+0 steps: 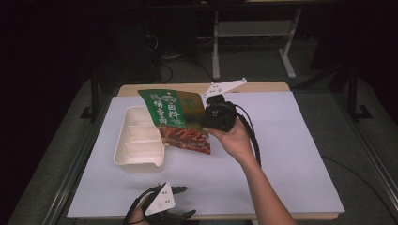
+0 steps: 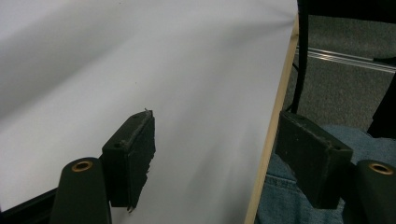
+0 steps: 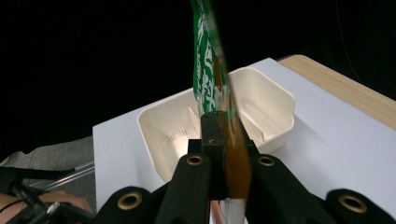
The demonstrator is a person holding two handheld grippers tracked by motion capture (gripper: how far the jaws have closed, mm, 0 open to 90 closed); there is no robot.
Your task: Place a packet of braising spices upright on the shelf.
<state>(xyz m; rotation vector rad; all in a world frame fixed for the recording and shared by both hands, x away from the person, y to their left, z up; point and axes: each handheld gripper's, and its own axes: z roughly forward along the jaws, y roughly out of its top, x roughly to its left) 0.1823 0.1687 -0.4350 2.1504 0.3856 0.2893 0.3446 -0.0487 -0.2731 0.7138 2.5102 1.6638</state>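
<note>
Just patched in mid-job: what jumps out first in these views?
The green snack pouch stands out, pinched shut in the right gripper and held in the air over the right edge of the cream compartment tray, left of centre on the white sheet. The left gripper rests at the near table edge, jaws wide apart with nothing between them.

We worked in what looked like a lab: a wooden surface (image 1: 263, 86) under a white sheet (image 1: 291, 154), grey carpet, cables and metal frame legs (image 1: 216, 47) in darkness.
</note>
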